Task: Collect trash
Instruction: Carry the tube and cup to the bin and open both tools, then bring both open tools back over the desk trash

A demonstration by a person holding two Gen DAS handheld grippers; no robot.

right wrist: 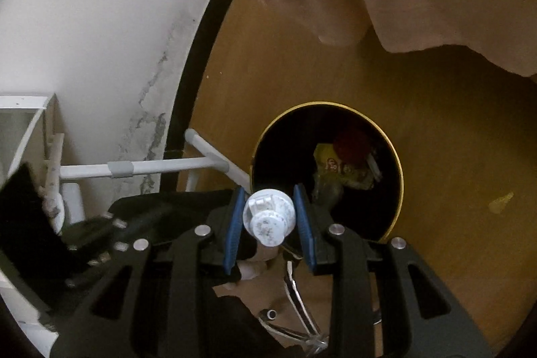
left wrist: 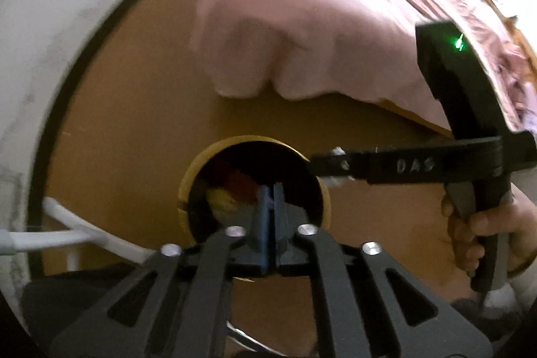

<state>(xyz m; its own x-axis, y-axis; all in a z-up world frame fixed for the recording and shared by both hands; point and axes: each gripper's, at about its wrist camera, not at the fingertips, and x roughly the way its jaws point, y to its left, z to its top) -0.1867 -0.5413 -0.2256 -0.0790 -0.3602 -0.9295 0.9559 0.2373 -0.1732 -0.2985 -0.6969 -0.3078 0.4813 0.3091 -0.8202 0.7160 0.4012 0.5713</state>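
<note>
Right gripper [right wrist: 270,220]: blue ribbed pads set partway apart, with a white plastic bottle-like piece [right wrist: 268,218] between them. It is round and glossy, with a cap-like knob facing the camera. Pads sit just beside its sides; small gaps show, so no firm press is visible. It hangs at the near rim of the trash bin [right wrist: 397,190].

Left gripper [left wrist: 270,207]: blue pads nearly together, only a thin slit between, nothing seen in them. Tips point down into the bin [left wrist: 188,180] mouth.

In the left wrist view the right gripper [left wrist: 330,165] comes in from the right, black fingers level over the bin rim, white bit at the tips, a person's hand [left wrist: 476,234] on the trigger handle, green light on its top.

One bin: round, dark inside, thin gold-yellow rim, standing on the brown wood-look floor [right wrist: 453,123]. Inside are a yellow crumpled wrapper [right wrist: 332,166], something red [right wrist: 350,143] and a few blurred scraps; count unclear.

Pink bedcover [left wrist: 302,32], soft and folded, hangs over the bed edge above the bin. White wall [right wrist: 100,22] with grey scuffed marks, black skirting strip. White tube frame [right wrist: 167,165], with one grey clip, stands beside the bin. One small pale scrap [right wrist: 501,202] lies on the floor right of the bin.
</note>
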